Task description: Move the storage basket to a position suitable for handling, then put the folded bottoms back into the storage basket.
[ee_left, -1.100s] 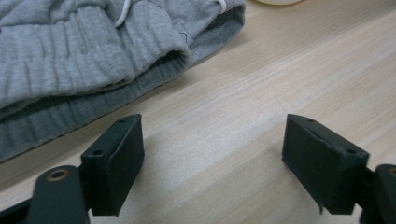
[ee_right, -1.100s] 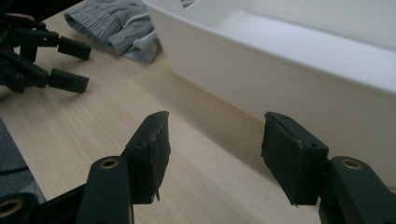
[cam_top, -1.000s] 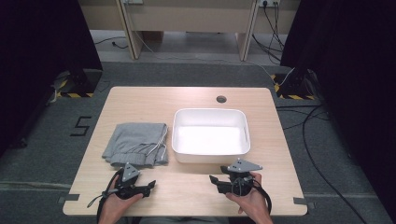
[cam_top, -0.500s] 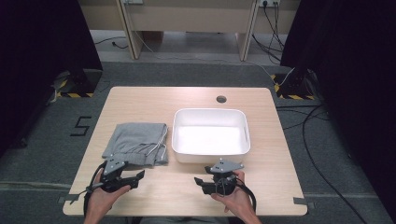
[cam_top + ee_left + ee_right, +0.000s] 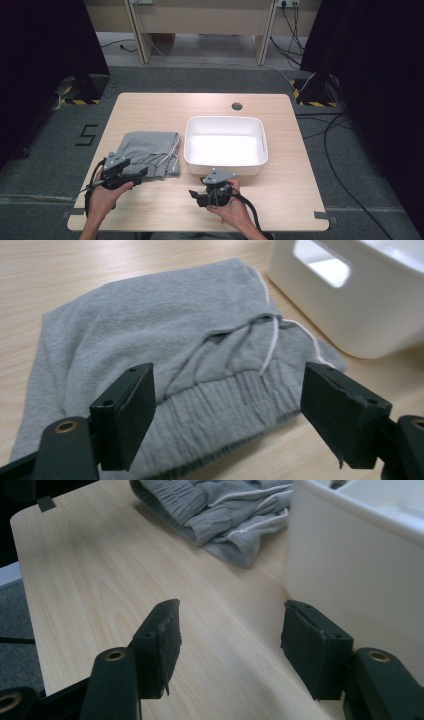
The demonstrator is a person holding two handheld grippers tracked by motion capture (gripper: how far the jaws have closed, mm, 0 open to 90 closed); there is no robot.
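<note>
Seen from above: folded grey sweatpants with a white drawstring (image 5: pixel 148 153) lying flat on the left half of a pale wooden table (image 5: pixel 300 200), just beside a white rectangular plastic tub (image 5: pixel 225 148) but not clearly touching it. Left hand-held black gripper (image 5: pixel 142 172) poised at the near edge of the garment, over its ribbed waistband, jaws spread wide and empty, nothing pinched between the pads. In the left gripper view, grey fabric (image 5: pixel 150 340) framed between the two black jaws, drawstring (image 5: pixel 272 342) trailing across the cloth toward the tub's wall with its cut-out handle (image 5: pixel 350 295). Right hand-held black gripper (image 5: pixel 195 195) low over bare tabletop near the front of the tub, pointing left toward the garment, jaws apart and holding nothing. In the right gripper view, bare wood (image 5: pixel 125 570) between the pads, tub wall (image 5: pixel 350 570) close at right, crumpled waistband end of the sweatpants (image 5: pixel 220 510) farther off.
</note>
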